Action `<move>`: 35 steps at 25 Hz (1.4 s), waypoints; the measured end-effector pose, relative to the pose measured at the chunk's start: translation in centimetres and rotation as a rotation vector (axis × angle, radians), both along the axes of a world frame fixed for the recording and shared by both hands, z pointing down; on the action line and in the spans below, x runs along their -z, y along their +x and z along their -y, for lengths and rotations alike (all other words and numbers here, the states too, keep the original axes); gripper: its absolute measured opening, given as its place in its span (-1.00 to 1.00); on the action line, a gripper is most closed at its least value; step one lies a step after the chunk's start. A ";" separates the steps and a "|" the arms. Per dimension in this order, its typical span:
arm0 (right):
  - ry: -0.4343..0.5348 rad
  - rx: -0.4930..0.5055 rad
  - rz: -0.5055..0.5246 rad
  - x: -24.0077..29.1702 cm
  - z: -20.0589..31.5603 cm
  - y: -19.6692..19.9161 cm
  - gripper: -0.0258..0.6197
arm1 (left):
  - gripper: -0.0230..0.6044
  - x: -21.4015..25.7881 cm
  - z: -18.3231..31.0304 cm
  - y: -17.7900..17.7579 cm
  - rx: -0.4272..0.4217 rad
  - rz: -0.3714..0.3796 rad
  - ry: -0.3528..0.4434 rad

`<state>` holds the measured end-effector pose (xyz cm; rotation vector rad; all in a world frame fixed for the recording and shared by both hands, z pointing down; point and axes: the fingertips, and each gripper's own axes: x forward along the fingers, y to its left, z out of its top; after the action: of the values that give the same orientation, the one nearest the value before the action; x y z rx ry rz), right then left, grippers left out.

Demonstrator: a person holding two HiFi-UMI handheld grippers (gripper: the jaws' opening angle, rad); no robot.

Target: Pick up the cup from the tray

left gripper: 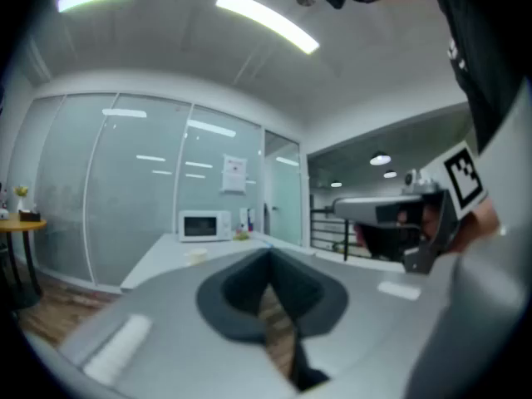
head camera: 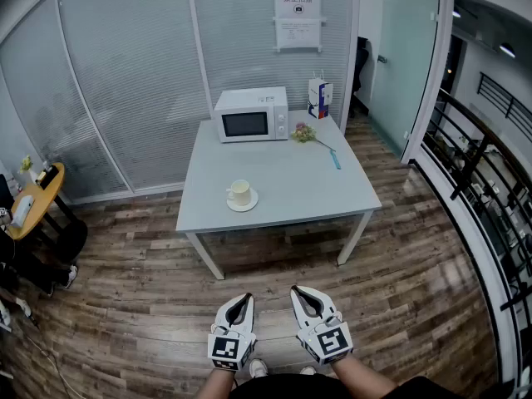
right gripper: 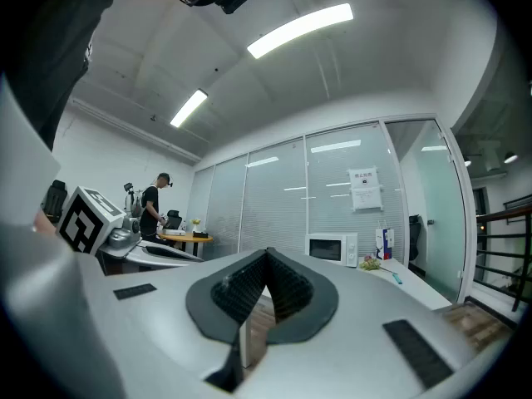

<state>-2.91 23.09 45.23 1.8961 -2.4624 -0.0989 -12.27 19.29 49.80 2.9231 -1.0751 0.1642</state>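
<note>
Both claws are closed and empty: left gripper and right gripper each have their jaw tips meeting with nothing between them. They're held about level, side by side in front of the person, well apart from the table. My read is a start pose, approach not begun.

The cup stands upright on a small round plate, presumably the "tray", near the table's front edge, left of middle. That puts it on the near side, away from the microwave, box and flowers at the back, so probably an easy reach with no clutter.

Hard to see: the handle side isn't clear in the head view. In the left gripper view the cup is only a pale blur; in the right gripper view I can't find it, likely behind the jaws. The person's arms are cut off at the frame bottom.
</note>
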 end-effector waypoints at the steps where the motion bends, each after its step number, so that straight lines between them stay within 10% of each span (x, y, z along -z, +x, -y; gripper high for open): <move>1: -0.003 -0.002 -0.002 0.1 0.1 -0.2 -0.95 | -0.91 0.0 0.1 -0.1 -0.002 0.000 0.000; 21: -0.001 -0.067 0.015 -0.5 5.6 -4.5 -0.95 | -0.91 -1.6 6.7 -5.1 -0.054 0.006 -0.018; 35: -0.016 -0.039 0.023 -1.4 16.0 4.9 -0.95 | -0.91 -2.5 16.5 2.8 -0.035 0.047 -0.026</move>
<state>1.97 7.13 46.65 1.9491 -2.4318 -0.0565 -9.50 2.82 52.35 2.9299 -1.0197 0.2467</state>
